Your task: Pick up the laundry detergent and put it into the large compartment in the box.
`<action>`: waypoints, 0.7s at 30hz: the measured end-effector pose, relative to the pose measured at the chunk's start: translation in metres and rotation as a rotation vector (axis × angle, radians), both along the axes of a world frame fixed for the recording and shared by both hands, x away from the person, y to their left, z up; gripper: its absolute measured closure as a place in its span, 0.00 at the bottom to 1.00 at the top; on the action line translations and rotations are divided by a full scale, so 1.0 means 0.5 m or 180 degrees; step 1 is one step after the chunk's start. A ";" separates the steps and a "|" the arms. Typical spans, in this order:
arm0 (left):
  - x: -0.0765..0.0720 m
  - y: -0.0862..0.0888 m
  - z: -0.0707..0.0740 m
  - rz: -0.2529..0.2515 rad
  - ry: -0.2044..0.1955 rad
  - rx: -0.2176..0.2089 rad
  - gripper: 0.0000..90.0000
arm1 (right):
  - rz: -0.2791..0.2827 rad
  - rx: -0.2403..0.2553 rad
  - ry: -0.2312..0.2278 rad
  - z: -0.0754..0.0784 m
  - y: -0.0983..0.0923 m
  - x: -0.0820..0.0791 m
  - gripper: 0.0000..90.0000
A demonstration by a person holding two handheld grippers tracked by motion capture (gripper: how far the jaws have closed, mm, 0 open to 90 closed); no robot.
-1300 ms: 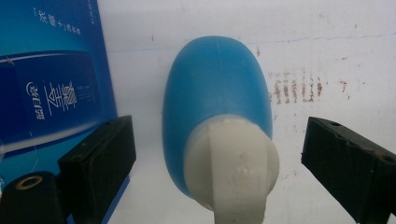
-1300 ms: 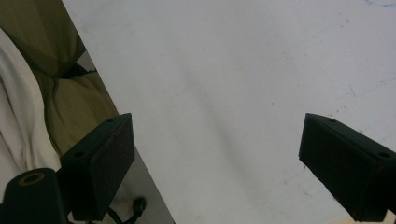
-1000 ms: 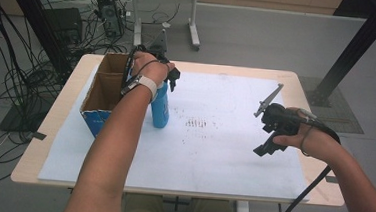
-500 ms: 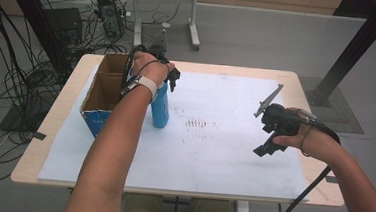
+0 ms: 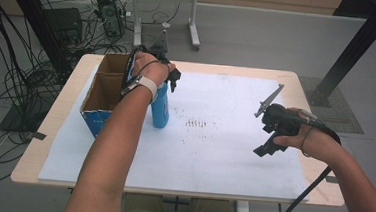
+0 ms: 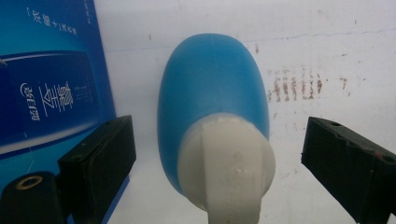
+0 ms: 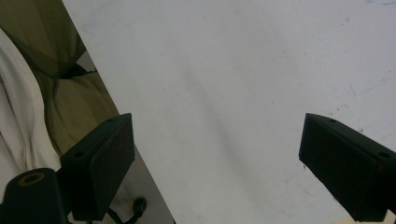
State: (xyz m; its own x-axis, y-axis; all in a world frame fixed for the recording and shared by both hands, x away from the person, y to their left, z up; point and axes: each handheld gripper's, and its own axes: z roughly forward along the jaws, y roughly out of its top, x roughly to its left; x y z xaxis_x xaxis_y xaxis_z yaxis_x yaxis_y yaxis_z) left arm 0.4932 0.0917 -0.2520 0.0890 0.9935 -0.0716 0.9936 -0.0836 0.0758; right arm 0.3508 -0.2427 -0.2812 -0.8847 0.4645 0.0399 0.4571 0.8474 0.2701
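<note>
The blue bottle (image 5: 160, 109) stands upright on the white-covered surface (image 5: 213, 153), just beside the cardboard box (image 5: 102, 92). The left gripper (image 6: 215, 149) hangs over its white cap (image 6: 226, 163) — jaws wide apart, touching nothing. The right gripper (image 5: 274, 132) hovers well apart — jaws spread, empty.

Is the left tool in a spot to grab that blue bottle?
Probably yes: the left tool is open right above the bottle, one jaw on each side of its white cap, with nothing between.
</note>
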 end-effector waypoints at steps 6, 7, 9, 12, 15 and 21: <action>0.001 -0.001 -0.005 -0.0004 0.0002 0.0030 0.11 | 0.0007 0.0000 0.0012 -0.003 0.000 0.001 0.12; 0.001 -0.002 -0.006 -0.0010 0.0005 0.0034 0.11 | 0.0012 0.0003 0.0010 -0.003 0.000 0.001 0.12; 0.002 -0.003 -0.009 -0.0005 0.0008 0.0047 0.12 | 0.0007 -0.0001 0.0013 -0.005 0.000 0.001 0.12; 0.003 -0.003 -0.012 0.0007 0.0013 0.0028 0.12 | 0.0016 0.0007 0.0017 -0.006 -0.001 0.002 0.12; 0.002 -0.002 -0.019 0.0008 0.0036 0.0028 0.12 | 0.0003 0.0005 0.0025 -0.007 -0.002 0.002 0.12; 0.002 -0.002 -0.029 0.0013 0.0043 0.0017 0.13 | 0.0002 0.0016 0.0035 -0.011 -0.002 0.003 0.12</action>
